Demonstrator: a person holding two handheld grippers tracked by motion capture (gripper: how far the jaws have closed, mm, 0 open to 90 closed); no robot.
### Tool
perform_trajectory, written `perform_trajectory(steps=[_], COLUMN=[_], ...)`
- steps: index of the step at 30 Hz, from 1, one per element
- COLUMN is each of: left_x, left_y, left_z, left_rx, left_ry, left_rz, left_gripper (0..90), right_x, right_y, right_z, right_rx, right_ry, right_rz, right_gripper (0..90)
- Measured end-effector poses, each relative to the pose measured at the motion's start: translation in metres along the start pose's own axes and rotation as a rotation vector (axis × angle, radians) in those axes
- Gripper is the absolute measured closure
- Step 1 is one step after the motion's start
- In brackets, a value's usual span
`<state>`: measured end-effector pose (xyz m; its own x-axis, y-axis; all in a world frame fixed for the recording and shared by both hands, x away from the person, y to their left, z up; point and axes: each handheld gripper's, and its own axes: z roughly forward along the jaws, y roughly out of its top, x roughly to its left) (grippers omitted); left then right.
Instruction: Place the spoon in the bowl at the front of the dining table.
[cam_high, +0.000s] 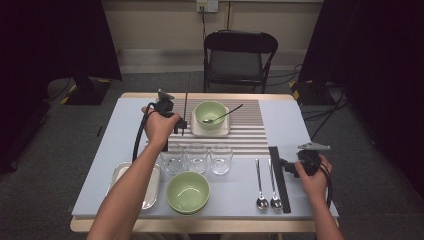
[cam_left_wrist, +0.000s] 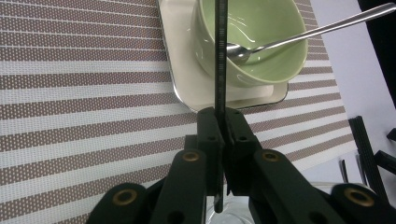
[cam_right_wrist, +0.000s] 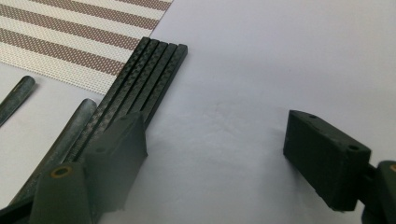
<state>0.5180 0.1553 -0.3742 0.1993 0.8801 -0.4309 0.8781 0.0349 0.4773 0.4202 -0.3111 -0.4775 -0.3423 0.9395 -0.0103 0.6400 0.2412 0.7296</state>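
Note:
My left gripper (cam_left_wrist: 223, 130) is shut on a thin black chopstick (cam_left_wrist: 219, 60) that runs up between its jaws. It hovers over the striped placemat (cam_left_wrist: 84, 93), just left of a green bowl (cam_left_wrist: 261, 42) that holds a spoon (cam_left_wrist: 317, 29) and sits on a white square plate (cam_left_wrist: 184, 79). In the high view the left gripper (cam_high: 179, 125) holds the chopstick (cam_high: 185, 106) beside the bowl (cam_high: 210, 111). My right gripper (cam_right_wrist: 215, 154) stands open and low over the table, its left finger (cam_right_wrist: 116, 154) against several black chopsticks (cam_right_wrist: 149, 74) that lie side by side.
Three glasses (cam_high: 197, 158) stand in a row at mid-table. A second green bowl (cam_high: 188, 191) and a metal tray (cam_high: 150, 185) sit near the front edge. Two spoons (cam_high: 266, 186) lie left of the chopstick bundle (cam_high: 280, 177). A folding chair (cam_high: 239, 57) stands beyond the table.

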Motion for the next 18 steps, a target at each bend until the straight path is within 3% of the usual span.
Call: perform_trajectory(steps=[18], left_x=[0.005], left_y=[0.004], left_z=[0.017], left_rx=[0.022], left_ry=[0.007], left_rz=[-0.027], left_gripper=[86.9], right_x=[0.000], right_y=[0.000], right_z=[0.000], right_rx=[-0.002], right_ry=[0.000], right_rz=[-0.001], right_gripper=[20.0])
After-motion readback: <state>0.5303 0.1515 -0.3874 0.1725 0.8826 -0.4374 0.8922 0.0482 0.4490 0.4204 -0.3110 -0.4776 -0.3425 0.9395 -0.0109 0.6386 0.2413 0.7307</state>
